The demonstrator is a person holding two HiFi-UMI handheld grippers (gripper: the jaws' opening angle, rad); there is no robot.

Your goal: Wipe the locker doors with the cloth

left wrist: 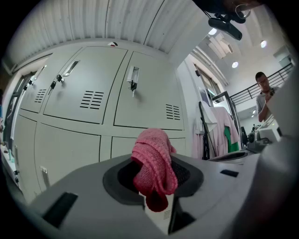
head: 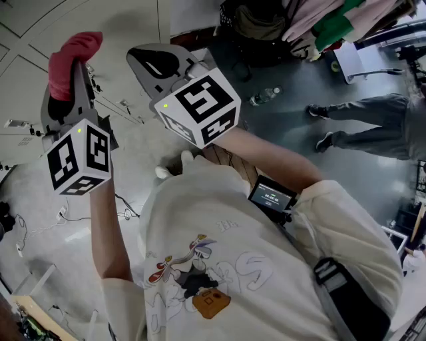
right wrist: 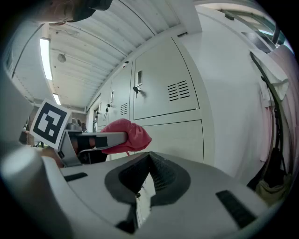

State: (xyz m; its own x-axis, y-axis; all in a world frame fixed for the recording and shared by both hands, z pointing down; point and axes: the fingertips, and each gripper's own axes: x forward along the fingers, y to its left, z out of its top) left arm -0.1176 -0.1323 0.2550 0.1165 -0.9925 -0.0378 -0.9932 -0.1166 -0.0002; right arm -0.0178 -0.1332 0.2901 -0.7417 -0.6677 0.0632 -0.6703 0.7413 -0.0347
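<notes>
A pink knitted cloth (head: 74, 52) sticks out of my left gripper (head: 69, 74), which is shut on it; in the left gripper view the cloth (left wrist: 154, 165) hangs folded between the jaws. It is held up a short way from the pale grey locker doors (left wrist: 91, 91), not touching them. Each door has a handle with a lock and a vent grille. My right gripper (head: 152, 64) is raised just right of the left one, shut with nothing in it. The right gripper view shows its jaws (right wrist: 148, 158) closed, the cloth (right wrist: 127, 135) to their left, and a locker door (right wrist: 163, 88) beyond.
Lockers (head: 40, 26) fill the upper left of the head view. A second person (head: 373, 120) stands at the right, near a plastic bottle (head: 266, 95) on the floor. Clothes (head: 319, 20) hang on a rack at the top right. Cables (head: 40, 226) lie at lower left.
</notes>
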